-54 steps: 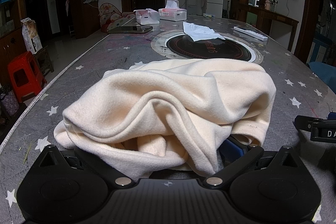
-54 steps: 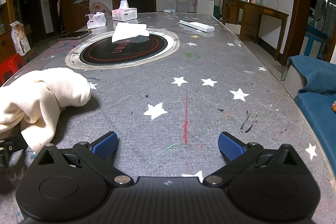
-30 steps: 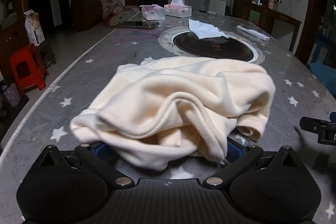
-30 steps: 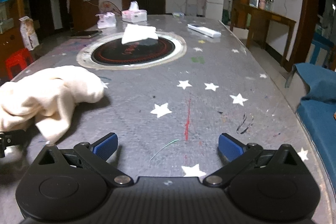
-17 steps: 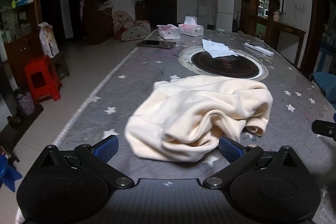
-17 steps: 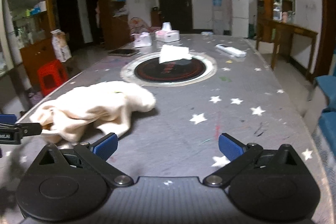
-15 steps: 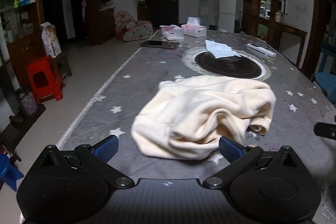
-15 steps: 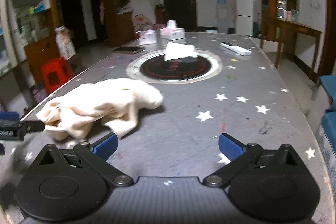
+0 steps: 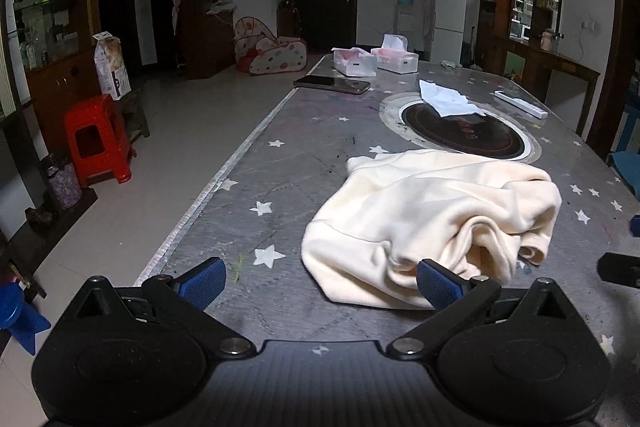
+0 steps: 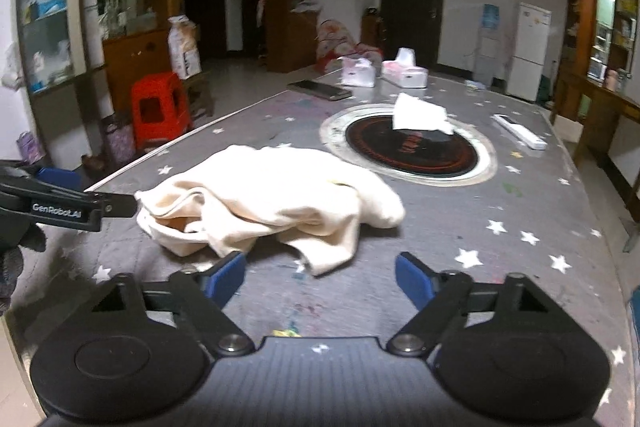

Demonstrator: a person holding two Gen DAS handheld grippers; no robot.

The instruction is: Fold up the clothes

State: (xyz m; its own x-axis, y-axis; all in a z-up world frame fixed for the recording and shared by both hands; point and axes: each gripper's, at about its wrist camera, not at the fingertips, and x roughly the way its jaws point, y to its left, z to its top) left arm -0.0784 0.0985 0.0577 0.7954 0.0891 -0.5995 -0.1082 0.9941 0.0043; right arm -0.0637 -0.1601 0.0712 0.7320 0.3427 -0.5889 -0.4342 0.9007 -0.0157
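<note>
- Low in the left wrist view, the left gripper [image 9: 318, 277] has its blue-padded jaws spread wide with nothing between them; the right pad overlaps the near edge of the cream garment [image 9: 432, 223] in the picture, but whether it touches the cloth I cannot tell.
- Low in the right wrist view, the right gripper [image 10: 320, 277] has just been closing its jaws partway; they stand apart and hold nothing, with only grey tabletop between the pads.
- Beyond both grippers, the cream garment lies crumpled in a loose heap on the star-patterned table [image 9: 304, 163], right of centre in the left view and left of centre in the right view.
- At the left edge of the right wrist view, a black finger of the left gripper bears white lettering, "GenRobot.AI" [image 10: 56, 213]; its tip sits just beside the garment's edge.
- Farther up the table, a white tissue [image 10: 420, 115] rests on the round black inset plate [image 10: 412, 147], whose red lettering is too blurred to read.
- Toward the table's far end stand two tissue boxes [image 9: 376, 61], with a dark phone [image 9: 332, 84] just before them.
- Upper right, a white refrigerator [image 9: 448, 17] stands against the wall.
</note>
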